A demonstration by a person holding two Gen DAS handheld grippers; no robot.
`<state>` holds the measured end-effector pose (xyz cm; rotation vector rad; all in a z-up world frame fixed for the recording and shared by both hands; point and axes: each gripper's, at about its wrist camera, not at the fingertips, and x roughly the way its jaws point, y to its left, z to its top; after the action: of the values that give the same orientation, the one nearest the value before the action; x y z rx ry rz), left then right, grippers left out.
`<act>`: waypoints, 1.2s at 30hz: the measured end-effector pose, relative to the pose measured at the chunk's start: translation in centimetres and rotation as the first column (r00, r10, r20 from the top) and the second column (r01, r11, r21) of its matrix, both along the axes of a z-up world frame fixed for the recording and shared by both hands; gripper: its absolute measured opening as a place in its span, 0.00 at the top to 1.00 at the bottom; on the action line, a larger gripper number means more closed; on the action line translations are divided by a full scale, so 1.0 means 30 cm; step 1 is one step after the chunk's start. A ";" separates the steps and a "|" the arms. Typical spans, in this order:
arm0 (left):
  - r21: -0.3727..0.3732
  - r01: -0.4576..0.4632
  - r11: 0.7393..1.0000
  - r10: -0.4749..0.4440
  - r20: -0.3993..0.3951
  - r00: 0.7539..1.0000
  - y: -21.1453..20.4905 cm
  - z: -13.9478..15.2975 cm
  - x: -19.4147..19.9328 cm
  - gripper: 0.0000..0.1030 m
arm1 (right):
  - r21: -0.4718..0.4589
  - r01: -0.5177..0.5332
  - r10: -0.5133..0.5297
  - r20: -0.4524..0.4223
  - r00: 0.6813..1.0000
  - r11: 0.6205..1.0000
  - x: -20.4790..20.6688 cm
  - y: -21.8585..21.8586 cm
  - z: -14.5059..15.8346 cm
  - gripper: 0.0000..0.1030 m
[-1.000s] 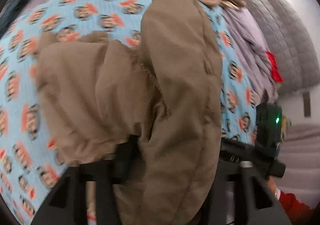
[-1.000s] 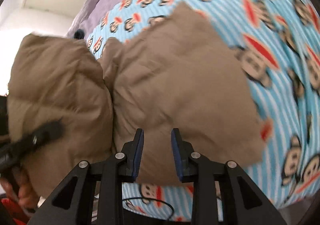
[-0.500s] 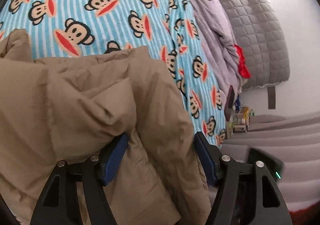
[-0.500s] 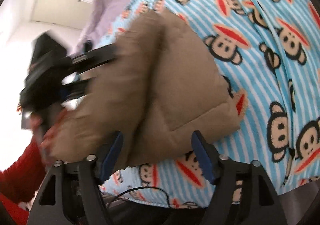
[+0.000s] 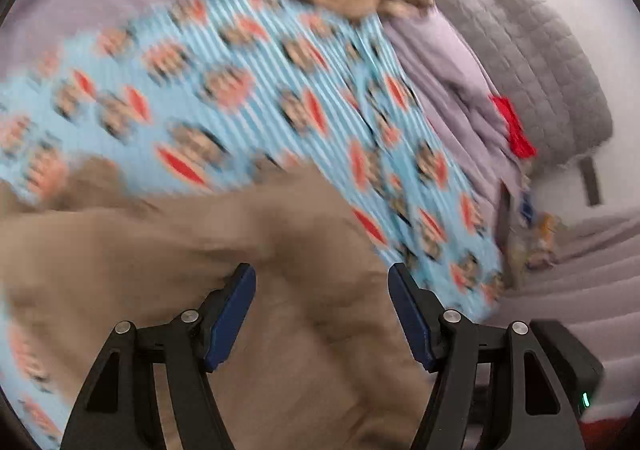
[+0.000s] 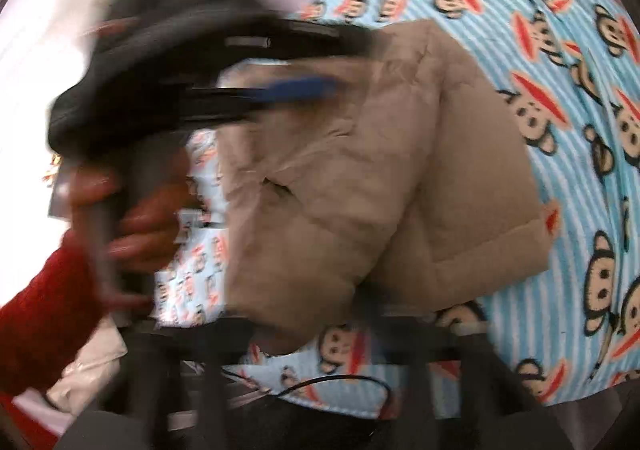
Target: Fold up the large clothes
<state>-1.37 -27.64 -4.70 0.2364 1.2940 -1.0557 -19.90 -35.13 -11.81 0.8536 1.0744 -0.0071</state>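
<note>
Folding the tan quilted jacket (image 6: 384, 177) is the step we have in hand, and the garment lies bunched in a thick bundle on the blue striped monkey-print blanket (image 6: 568, 97) that covers the bed.

In the left wrist view our left gripper (image 5: 322, 314) has its blue pads spread wide apart over the tan fabric, which runs between and beneath the jaws. The picture is blurred, and the pads do not appear to press on the cloth, so we read this tool as released.

Our right gripper (image 6: 320, 334) is a dark smear along the bottom of its own view. Its jaws are closing, yet the blur keeps us from telling whether any jacket fabric sits between them or whether they have met. The lower edge of the bundle lies just beyond them.

From the right wrist view we also see the left tool, carried by a hand (image 6: 120, 217) in a red sleeve (image 6: 44, 314), reaching over the top of the jacket.

We judge the fold only partly made, since the bundle is lumpy. The next move calls for a firm pinch on one clear edge, then flattening the layers.
</note>
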 end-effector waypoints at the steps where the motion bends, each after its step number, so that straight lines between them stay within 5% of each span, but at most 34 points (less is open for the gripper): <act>1: -0.003 -0.033 0.999 0.033 0.067 0.997 0.043 0.028 0.023 0.33 | -0.037 0.028 -0.029 -0.021 0.999 0.999 -0.017 -0.015 -0.018 0.83; 5: 0.059 -0.180 0.982 0.161 0.240 0.957 0.194 0.028 0.128 0.33 | -0.053 0.110 -0.114 -0.091 0.989 0.993 -0.085 -0.081 -0.098 0.84; 8: 0.131 -0.214 0.968 0.170 0.284 0.944 0.227 -0.064 0.178 0.33 | -0.046 0.127 -0.131 -0.117 0.984 0.991 -0.103 -0.098 -0.142 0.83; 22: 0.188 -0.146 0.971 0.071 0.354 0.932 -0.118 -0.289 0.102 0.33 | 0.029 0.228 -0.220 -0.181 0.959 0.973 -0.173 -0.213 -0.349 0.80; 26: 0.187 -0.147 0.971 0.074 0.349 0.934 -0.095 -0.294 0.111 0.33 | -0.025 0.244 -0.244 -0.195 0.950 0.969 -0.207 -0.231 -0.261 0.50; 32: 0.189 -0.147 0.971 0.071 0.360 0.930 -0.089 -0.298 0.109 0.32 | -0.131 0.254 -0.266 -0.085 0.960 0.958 -0.207 -0.268 -0.073 0.20; 36: 0.201 -0.156 0.967 0.074 0.366 0.928 -0.087 -0.288 0.107 0.31 | -0.189 0.167 -0.183 -0.071 0.981 0.968 -0.089 -0.265 -0.021 0.20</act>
<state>1.84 -30.25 -13.34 0.4962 1.0809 -0.7218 -22.57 -43.09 -12.45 0.7849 1.0598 -0.2900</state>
